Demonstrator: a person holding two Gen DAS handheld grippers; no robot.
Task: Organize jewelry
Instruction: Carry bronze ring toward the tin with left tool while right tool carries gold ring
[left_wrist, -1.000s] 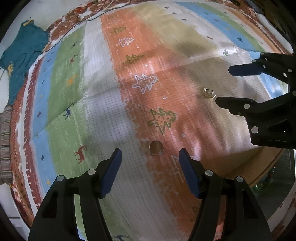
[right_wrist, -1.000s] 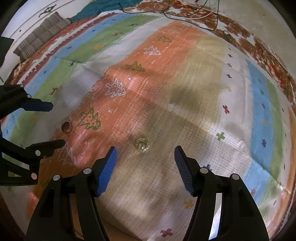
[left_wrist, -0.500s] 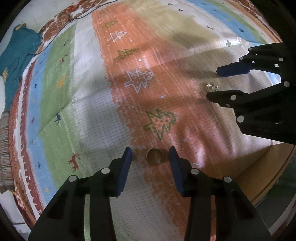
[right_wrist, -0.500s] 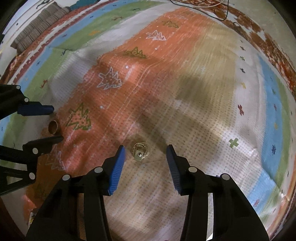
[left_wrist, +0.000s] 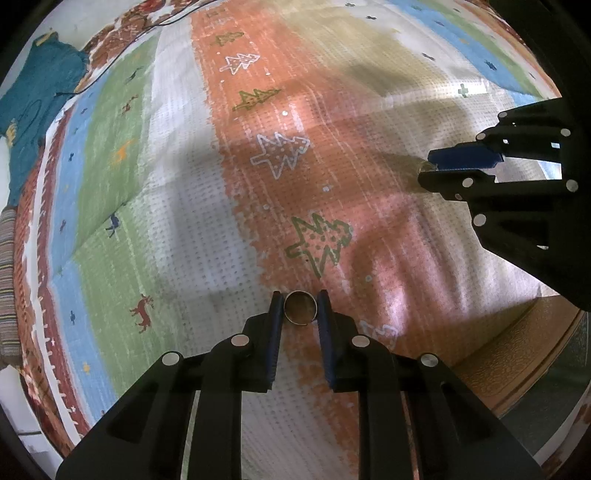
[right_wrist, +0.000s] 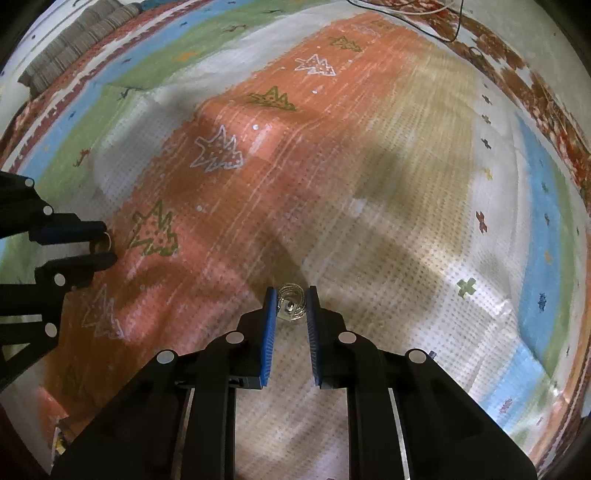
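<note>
1. Left tool (left_wrist: 300, 309): jaws closing, blue pads touching both sides of a gold ring (left_wrist: 300, 308) that stands on edge on the orange stripe of the bedspread (left_wrist: 184, 206), just below a green tree motif (left_wrist: 318, 242).
2. Right tool (right_wrist: 289, 305): jaws closing too, pads on either side of a silver wire-coil earring (right_wrist: 291, 303) w/ small stud, lying where orange meets the white weave.
3. Around: teal garment (left_wrist: 35, 110) at far left edge of bed, thin dark cable (right_wrist: 439, 26) across the top border, striped cushion (right_wrist: 70, 44) top left in right wrist view. Wooden bed edge (left_wrist: 517, 354) low right in left wrist view.
4. In the way: nothing betw. the tools; each shows at the side of the other's view.
5. Pose: left tool points straight down onto the cloth; right one steeply down, slightly tilted. Both tips at cloth level.
</note>
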